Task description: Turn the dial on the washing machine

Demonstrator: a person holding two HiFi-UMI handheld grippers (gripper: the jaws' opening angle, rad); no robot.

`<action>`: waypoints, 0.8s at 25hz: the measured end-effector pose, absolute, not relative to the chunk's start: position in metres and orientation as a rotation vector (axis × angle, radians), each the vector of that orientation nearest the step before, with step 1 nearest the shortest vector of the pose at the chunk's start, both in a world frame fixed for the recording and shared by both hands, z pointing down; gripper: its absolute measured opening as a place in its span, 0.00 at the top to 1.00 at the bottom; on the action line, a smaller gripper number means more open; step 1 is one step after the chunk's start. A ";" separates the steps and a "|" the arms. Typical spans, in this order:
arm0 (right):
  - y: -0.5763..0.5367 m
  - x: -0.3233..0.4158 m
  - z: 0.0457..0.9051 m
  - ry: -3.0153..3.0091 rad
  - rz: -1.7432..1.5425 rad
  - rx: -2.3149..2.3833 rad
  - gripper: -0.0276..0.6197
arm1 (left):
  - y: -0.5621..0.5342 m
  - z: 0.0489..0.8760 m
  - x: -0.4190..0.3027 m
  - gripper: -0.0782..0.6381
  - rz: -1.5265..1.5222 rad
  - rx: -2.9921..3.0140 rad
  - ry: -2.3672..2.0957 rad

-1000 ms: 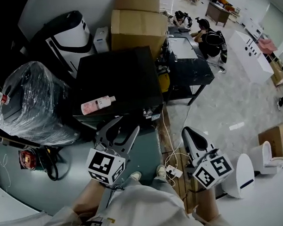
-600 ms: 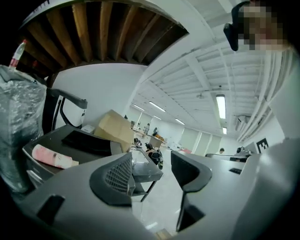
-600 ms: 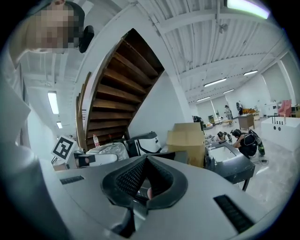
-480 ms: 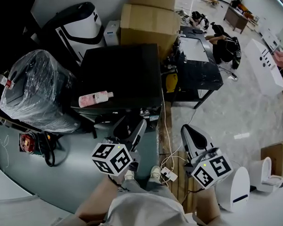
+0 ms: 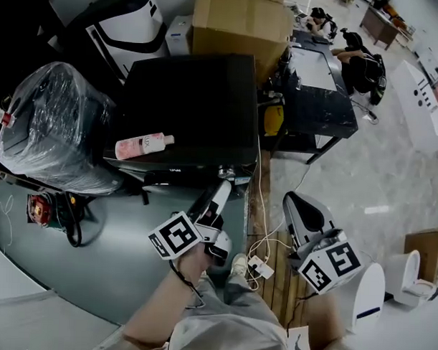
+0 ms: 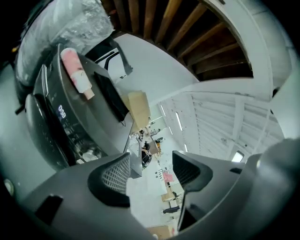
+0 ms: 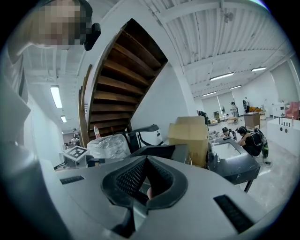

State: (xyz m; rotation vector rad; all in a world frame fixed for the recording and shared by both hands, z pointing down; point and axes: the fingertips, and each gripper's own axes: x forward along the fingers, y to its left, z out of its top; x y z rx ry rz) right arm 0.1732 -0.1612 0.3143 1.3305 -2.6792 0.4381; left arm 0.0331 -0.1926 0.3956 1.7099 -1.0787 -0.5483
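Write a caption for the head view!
Left gripper, jaws opening and empty, near the black washing machine with a pink bottle on top.

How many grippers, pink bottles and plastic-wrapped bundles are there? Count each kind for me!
Grippers: 2, the left gripper, jaws opening with nothing between them, and the right gripper
Pink bottles: 1
Plastic-wrapped bundles: 1
Total: 4
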 end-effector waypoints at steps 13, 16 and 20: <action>-0.199 0.149 0.398 -2.647 0.541 1.371 0.91 | -0.232 0.513 0.043 0.49 -0.497 1.664 -0.935; -0.205 0.146 0.416 -2.653 0.551 1.376 0.91 | -0.239 0.541 0.041 0.49 -0.476 1.638 -0.947; -0.210 0.146 0.437 -2.657 0.562 1.395 0.91 | -0.244 0.580 0.043 0.49 -0.435 1.608 -0.954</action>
